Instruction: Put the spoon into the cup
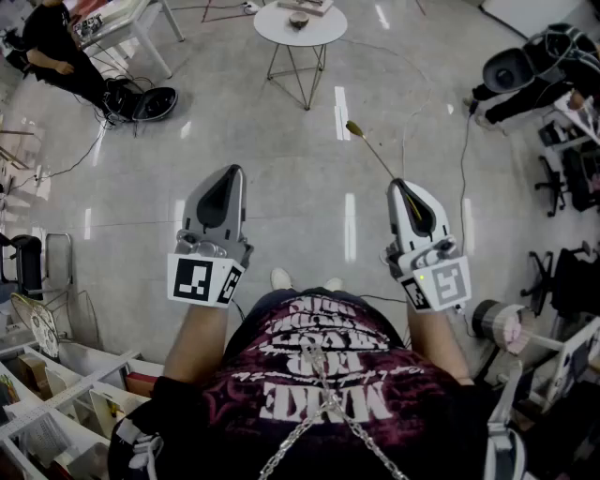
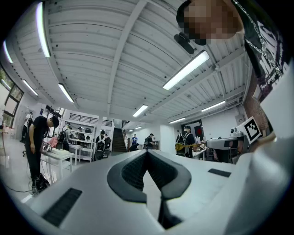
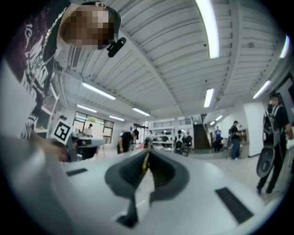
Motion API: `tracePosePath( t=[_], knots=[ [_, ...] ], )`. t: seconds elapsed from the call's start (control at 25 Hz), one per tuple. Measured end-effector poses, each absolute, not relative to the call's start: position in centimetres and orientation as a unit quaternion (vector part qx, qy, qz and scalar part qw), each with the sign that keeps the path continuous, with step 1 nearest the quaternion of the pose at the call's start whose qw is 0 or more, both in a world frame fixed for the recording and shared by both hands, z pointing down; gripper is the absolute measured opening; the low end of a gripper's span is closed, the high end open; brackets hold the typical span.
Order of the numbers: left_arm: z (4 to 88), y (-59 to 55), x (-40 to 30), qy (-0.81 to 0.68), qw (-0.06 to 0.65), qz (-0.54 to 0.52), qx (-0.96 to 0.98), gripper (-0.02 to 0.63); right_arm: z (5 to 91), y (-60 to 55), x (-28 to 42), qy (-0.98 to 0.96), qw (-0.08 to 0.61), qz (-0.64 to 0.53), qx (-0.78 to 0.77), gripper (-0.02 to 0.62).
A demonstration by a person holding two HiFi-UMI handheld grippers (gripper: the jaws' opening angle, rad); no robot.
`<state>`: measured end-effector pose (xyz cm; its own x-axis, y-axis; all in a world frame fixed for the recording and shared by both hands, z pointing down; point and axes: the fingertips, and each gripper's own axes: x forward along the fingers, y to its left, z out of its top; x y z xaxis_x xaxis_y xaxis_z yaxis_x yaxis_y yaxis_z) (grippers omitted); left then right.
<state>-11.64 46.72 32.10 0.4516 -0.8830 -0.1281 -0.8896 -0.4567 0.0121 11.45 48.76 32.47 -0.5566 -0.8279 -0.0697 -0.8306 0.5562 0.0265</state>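
Right gripper (image 1: 397,184) grips spoon (image 1: 372,150); left gripper (image 1: 232,170) closed

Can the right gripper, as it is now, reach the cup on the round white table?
Probably not yet. The right gripper holds the spoon, while the cup stands on the round table far ahead across the floor. Nothing seems to block the way, but the person would need to step closer.
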Motion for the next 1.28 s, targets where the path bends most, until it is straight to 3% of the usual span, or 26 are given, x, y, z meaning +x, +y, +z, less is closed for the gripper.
tracePosePath(
  t=[0.52, 1.28],
  knots=[
    [32.6, 46.4, -16.8, 0.496, 0.032, 0.062, -0.866, 0.023, 31.9, 49.0, 5.2, 0.878, 0.028, 0.035, -0.477, 0.035],
    [37.1, 42.9, -15.5, 0.472, -0.002, 0.046, -0.88, 0.023, 34.5, 45.8, 6.4, 0.872, -0.006, 0.01, -0.49, 0.035]
  ],
)
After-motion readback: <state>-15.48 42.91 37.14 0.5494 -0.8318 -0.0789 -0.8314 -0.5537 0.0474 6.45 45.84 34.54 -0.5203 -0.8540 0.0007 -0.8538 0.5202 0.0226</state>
